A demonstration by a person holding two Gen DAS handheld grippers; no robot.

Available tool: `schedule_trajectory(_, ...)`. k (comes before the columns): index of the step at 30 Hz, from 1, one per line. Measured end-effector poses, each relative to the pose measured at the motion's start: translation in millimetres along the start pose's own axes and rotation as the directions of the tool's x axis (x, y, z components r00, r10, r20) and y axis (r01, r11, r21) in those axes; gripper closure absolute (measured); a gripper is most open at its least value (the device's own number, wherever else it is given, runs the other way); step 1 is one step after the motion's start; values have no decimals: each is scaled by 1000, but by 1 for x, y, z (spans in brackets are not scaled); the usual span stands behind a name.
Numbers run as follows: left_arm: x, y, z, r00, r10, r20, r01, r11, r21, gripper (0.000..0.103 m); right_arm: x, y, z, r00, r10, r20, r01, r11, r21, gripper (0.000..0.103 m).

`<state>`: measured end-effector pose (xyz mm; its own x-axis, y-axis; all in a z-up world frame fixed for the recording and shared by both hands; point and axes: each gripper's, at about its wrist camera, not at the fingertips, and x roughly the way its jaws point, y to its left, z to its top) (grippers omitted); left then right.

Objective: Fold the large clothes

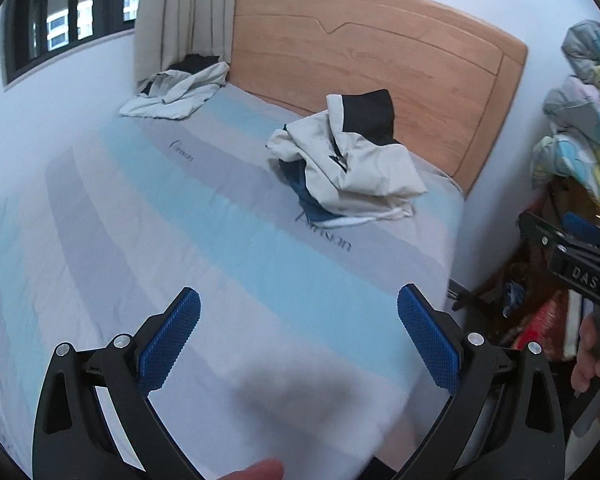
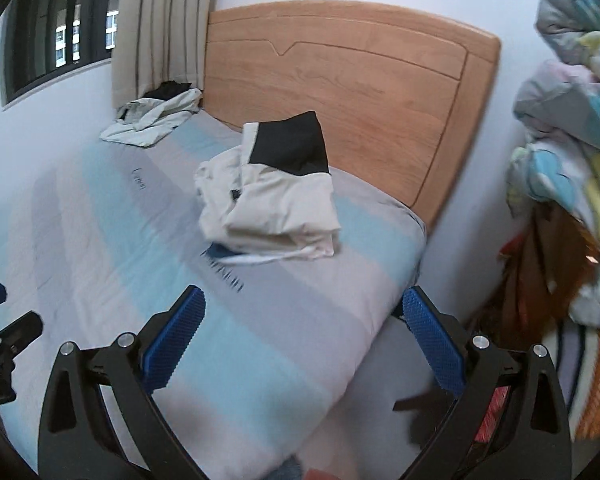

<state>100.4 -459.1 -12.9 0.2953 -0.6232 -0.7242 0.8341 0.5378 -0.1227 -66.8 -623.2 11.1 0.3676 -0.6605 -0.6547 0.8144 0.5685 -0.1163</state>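
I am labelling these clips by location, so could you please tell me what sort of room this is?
Most likely a bedroom: a bed with a wooden headboard, a curtained window, and jackets lying on the striped sheet.

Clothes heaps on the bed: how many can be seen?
2. One cream and black jacket heap lies near the headboard; another pale heap lies in the far corner by the curtain. Garments underneath may be hidden.
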Motion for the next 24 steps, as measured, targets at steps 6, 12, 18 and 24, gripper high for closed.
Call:
schedule_trajectory(6, -39, -12, -28, 999, 33, 4, -33, 999, 1, 6, -48, -8, -25, 1000, -12, -5, 12, 1000, -21, 8)
schedule_trajectory(12, -45, -39, -56, 996, 89, 31, -89, 996, -22, 6, -50, -25, -45, 1000, 14, -18, -15, 999, -37, 8)
schedule_trajectory(18, -37, -81, -74, 990, 138, 40, -137, 990, -23, 6, -46, -45, -60, 997, 81, -2, -80, 994, -80, 7)
schedule_trajectory(24, -43, -107, -84, 990, 103, 97, -100, 994, -31, 6, -59, -63, -76, 993, 105, 52, -100, 991, -92, 7)
